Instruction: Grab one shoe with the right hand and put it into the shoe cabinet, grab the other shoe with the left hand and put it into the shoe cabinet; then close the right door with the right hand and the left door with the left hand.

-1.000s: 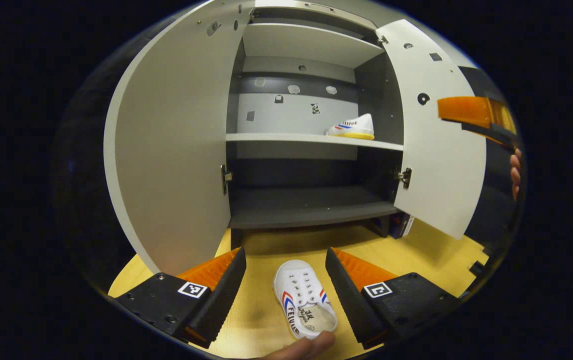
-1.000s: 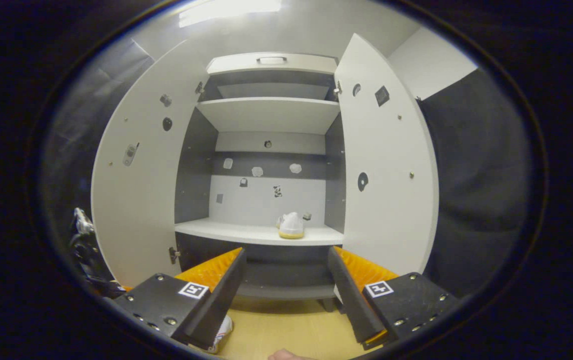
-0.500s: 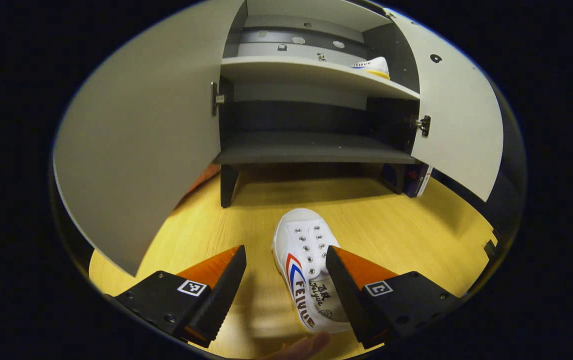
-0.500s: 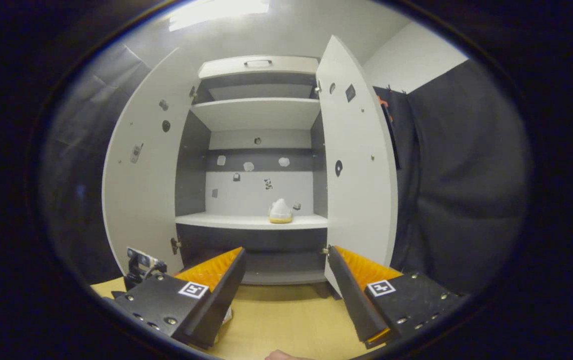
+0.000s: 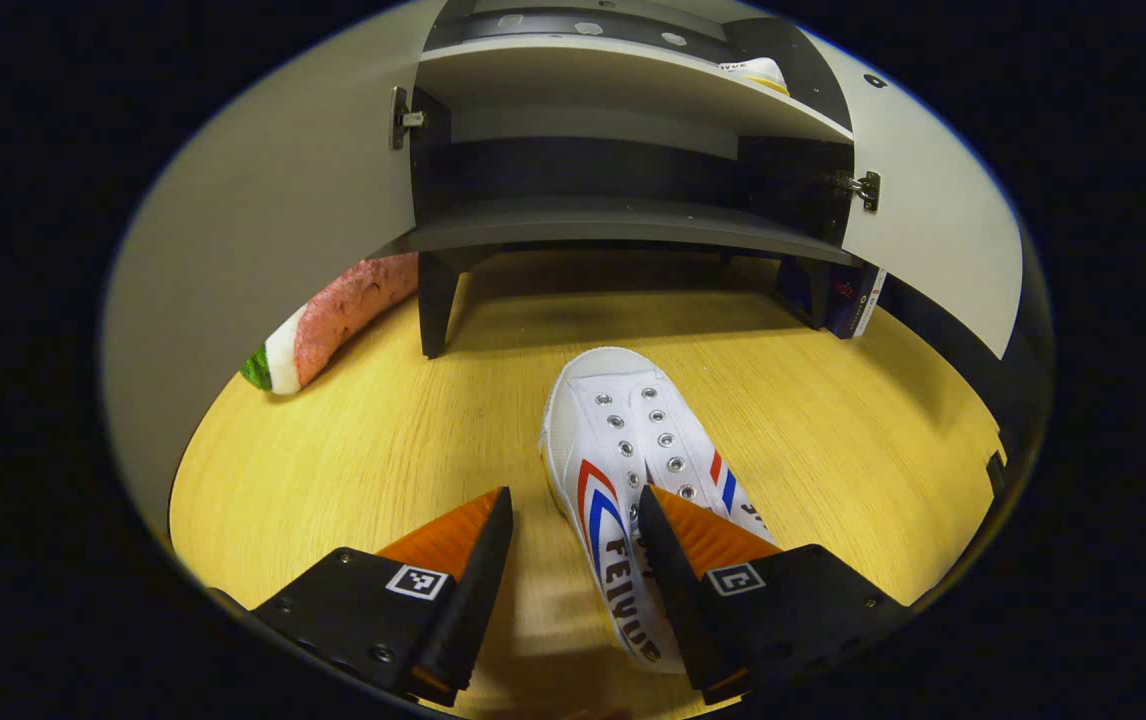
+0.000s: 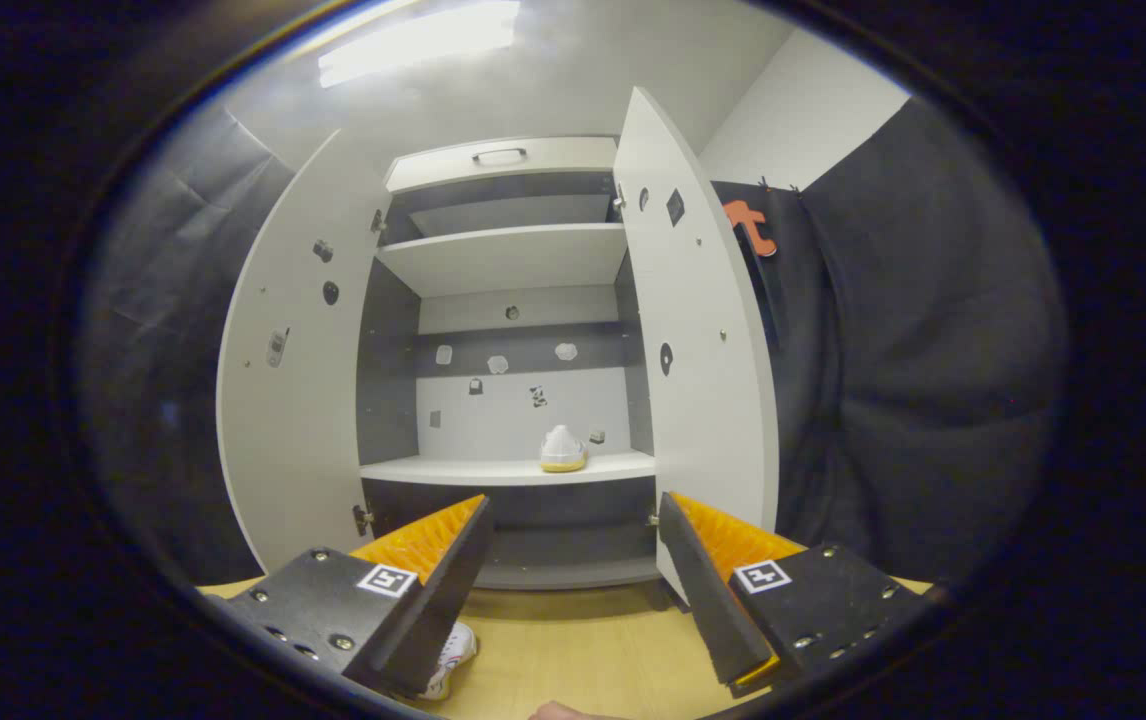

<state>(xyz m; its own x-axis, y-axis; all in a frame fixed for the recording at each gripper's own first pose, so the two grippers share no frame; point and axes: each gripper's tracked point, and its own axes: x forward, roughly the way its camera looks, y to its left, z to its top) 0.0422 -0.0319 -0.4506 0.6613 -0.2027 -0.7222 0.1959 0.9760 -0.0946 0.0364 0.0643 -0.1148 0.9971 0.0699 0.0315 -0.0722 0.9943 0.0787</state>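
With both the left gripper (image 5: 573, 535) and right gripper (image 6: 573, 545) released, the left's right finger (image 5: 698, 535) overlaps the near shoe (image 5: 633, 470), so clenching off-centre could nudge it instead of grasping.

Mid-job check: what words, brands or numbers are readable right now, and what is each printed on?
"FEIYUE": on the side of the white shoe on the floor, partly hidden by a finger.
Shoe on the shelf: side lettering too small to read.
Dark box under the cabinet: print too small to read.
Left hand-held gripper and right hand-held gripper: square code markers, no words.
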